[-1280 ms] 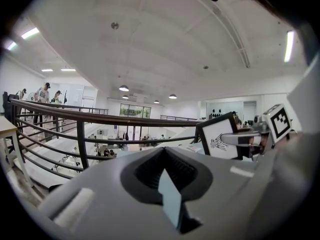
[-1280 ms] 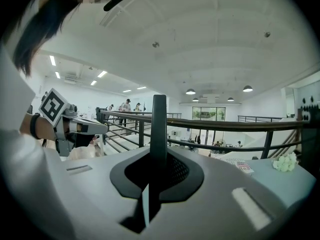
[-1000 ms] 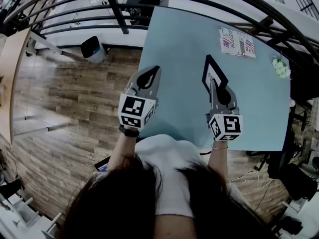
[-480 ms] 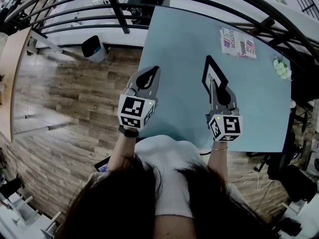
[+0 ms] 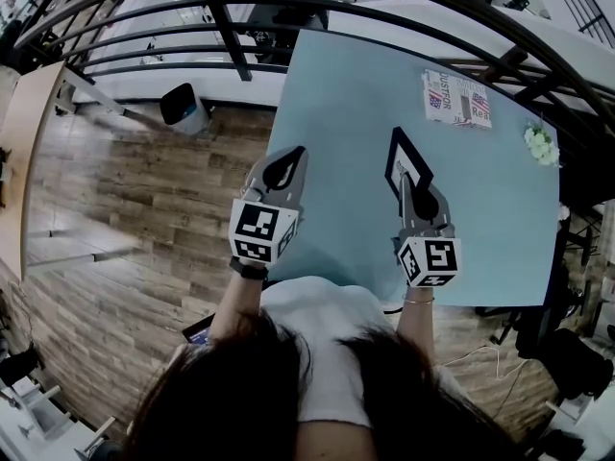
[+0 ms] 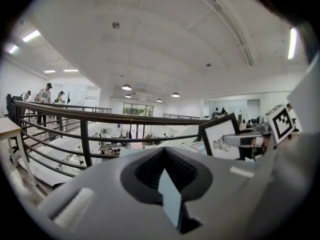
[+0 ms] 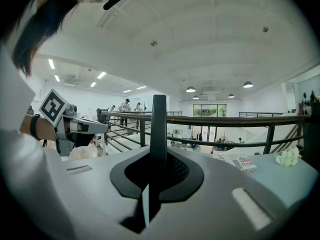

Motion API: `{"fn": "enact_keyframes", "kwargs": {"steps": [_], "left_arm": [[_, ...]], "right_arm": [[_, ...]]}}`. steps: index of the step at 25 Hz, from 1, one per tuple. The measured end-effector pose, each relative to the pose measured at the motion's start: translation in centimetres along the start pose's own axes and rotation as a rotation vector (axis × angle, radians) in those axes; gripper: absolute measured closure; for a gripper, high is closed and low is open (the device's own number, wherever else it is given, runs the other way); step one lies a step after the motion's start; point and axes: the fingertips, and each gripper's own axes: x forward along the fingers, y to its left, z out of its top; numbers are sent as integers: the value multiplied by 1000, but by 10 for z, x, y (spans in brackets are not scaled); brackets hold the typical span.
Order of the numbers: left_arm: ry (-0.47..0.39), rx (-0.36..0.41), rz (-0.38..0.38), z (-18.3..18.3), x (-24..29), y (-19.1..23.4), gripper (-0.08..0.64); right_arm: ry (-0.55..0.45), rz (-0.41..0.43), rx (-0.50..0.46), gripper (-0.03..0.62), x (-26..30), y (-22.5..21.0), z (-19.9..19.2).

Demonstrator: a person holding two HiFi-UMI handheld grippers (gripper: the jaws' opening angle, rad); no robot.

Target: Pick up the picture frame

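Over the pale blue table (image 5: 336, 84), my right gripper (image 5: 405, 177) clamps the black-bordered rectangular picture frame (image 5: 396, 152) by its edge (left gripper (image 5: 295, 155) closed, empty); it may pivot toward six o'clock.

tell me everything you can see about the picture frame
The picture frame is a thin black rectangular border around a white sheet with a small dark line drawing, which shows in the left gripper view. It stands upright over the light blue table. The right gripper is shut on its border, so that gripper's view shows it edge-on as a dark vertical bar. Whether its lower edge touches the table cannot be told.
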Motion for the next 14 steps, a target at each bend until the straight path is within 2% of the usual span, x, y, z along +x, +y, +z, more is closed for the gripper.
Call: {"fn": "enact_keyframes", "kwargs": {"steps": [14], "left_arm": [[13, 0, -5, -3, -1, -2, 503]], "right_arm": [[13, 1, 12, 578, -2, -1, -5]]}}
